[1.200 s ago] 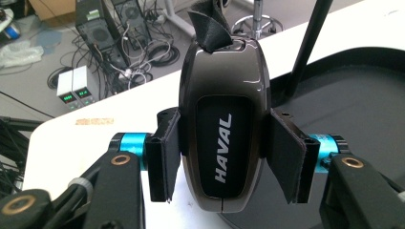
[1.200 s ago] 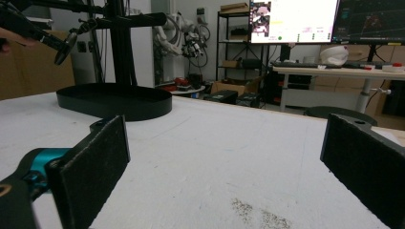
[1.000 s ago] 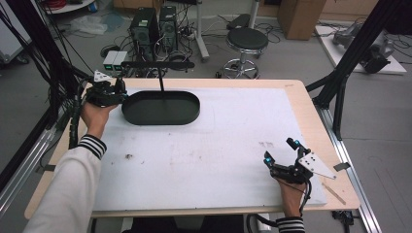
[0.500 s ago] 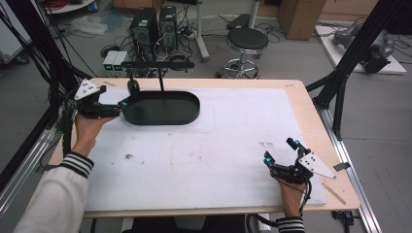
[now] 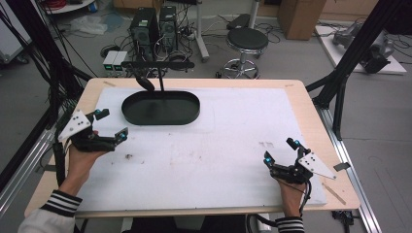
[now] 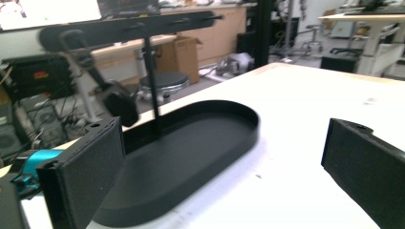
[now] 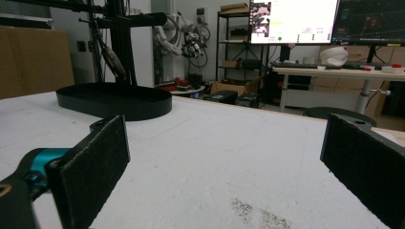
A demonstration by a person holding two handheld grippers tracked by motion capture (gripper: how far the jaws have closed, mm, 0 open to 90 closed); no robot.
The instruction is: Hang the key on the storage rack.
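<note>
We see the left gripper [image 5: 111, 125] near the desk's [image 5: 311, 111] left edge, jaws spread wide, nothing between them. It sits just short of the black oval tray [image 5: 161, 108], not touching it. In the left gripper view the tray [image 6: 191, 148] lies straight ahead, between and beyond the two pads [image 6: 86, 176].

The tray sits on the white mat [image 5: 233, 145] toward the desk's far-left corner, flat, long side parallel to the far edge. A thin black post [image 5: 161, 81] rises from its far side and carries a horizontal bar [image 5: 158, 64]; a dark object [image 5: 145, 83] hangs off the bar over the tray's far-left end. We can't tell what that object is.

The right gripper [image 5: 281, 151] is near the desk's near-right corner, held just over the mat, jaws also spread, empty. Well apart from the tray; the right gripper view has the tray [image 7: 113, 101] far off at upper left, bare mat between the pads [image 7: 93, 162].

Small dark specks [image 5: 129, 156] lie on the mat near the left gripper.
</note>
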